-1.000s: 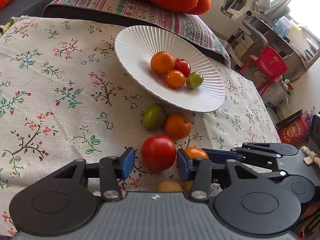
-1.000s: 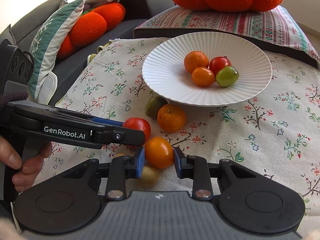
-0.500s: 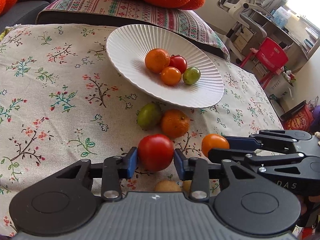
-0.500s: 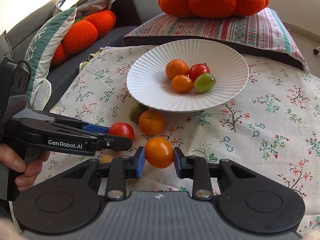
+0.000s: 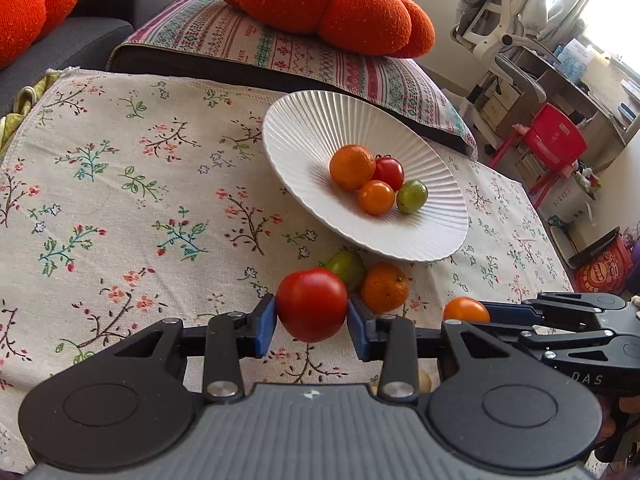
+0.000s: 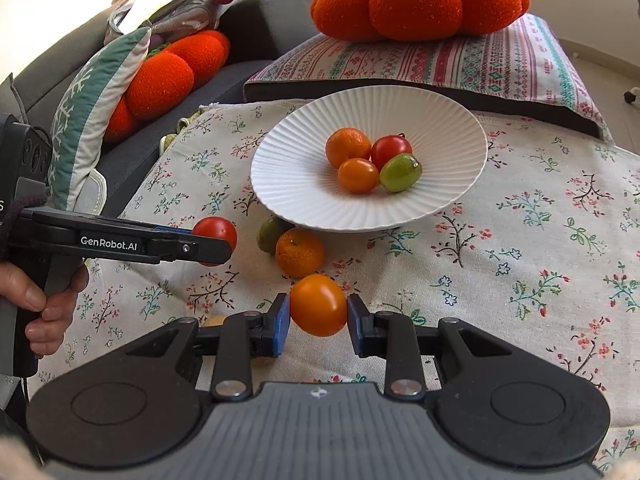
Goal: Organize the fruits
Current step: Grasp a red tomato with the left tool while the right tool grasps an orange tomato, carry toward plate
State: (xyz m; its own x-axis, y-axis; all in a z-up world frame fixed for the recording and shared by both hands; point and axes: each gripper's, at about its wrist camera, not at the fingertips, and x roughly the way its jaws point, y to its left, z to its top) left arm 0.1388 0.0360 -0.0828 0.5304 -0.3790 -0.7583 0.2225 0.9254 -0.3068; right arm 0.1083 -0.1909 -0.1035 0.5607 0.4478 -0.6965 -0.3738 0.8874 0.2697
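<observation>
My left gripper (image 5: 312, 322) is shut on a red tomato (image 5: 311, 305) and holds it above the floral cloth; it also shows in the right wrist view (image 6: 216, 240). My right gripper (image 6: 318, 322) is shut on an orange tomato (image 6: 318, 305), also lifted, seen in the left wrist view (image 5: 466, 310). A white ribbed plate (image 6: 304, 184) ahead holds a tangerine (image 6: 348, 147), a red tomato (image 6: 391, 151), an orange tomato (image 6: 358, 176) and a green fruit (image 6: 401, 173). A green fruit (image 6: 269, 234) and a tangerine (image 6: 299, 252) lie on the cloth before the plate.
A yellowish small fruit (image 6: 214, 322) lies on the cloth under the grippers. A striped cushion (image 6: 440, 60) with an orange pumpkin pillow (image 6: 420, 0) lies behind the plate. A sofa with pillows (image 6: 160, 76) is at the left. A chair and shelves (image 5: 540, 80) stand at the right.
Both grippers have lifted their tomatoes off the cloth and risen; the plate now sits farther ahead. The left gripper closed on the red tomato over the last second.
</observation>
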